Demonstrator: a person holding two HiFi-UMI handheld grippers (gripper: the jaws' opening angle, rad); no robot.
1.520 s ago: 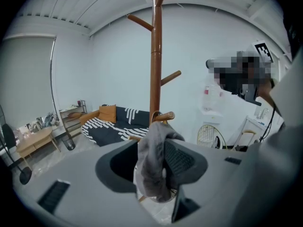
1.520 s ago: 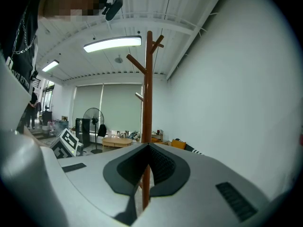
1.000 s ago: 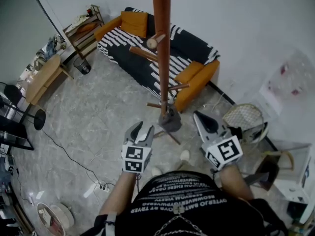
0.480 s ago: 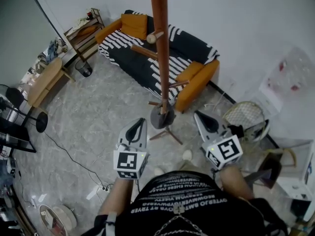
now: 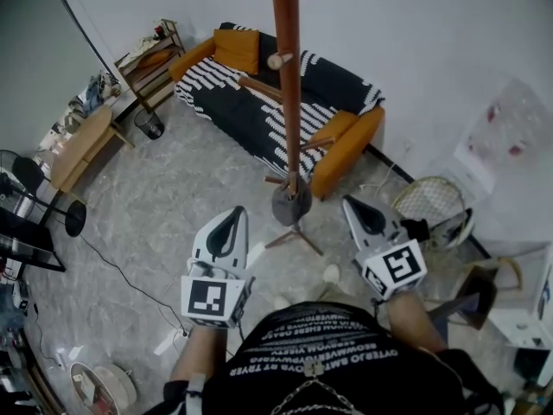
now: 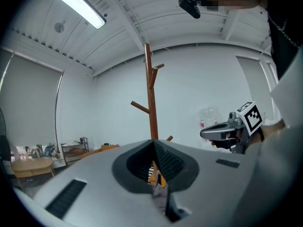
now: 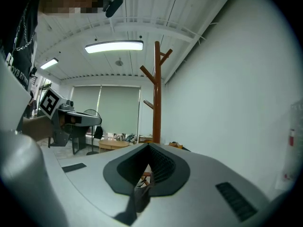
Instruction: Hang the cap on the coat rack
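Grey marble-pattern floor (image 5: 173, 206). Coat rack (image 5: 289, 102) stands mid-floor on a dark foot. Striped sofa (image 5: 259, 115) sits along the far edge, just behind the rack. Bin (image 5: 149, 124) is toward the far-left corner. Black cable (image 5: 121, 271) runs to a power strip (image 5: 168, 342) at the near-left. Wicker basket (image 5: 428, 201) is at the right edge.

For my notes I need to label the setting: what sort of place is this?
Probably a living room or lounge, perhaps a staged one: it has a striped sofa, a wooden coffee table and a coat rack.

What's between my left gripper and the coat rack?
Nothing. In the head view only floor shows between the left gripper and the coat rack; that gripper's own view shows open air up to the pole.
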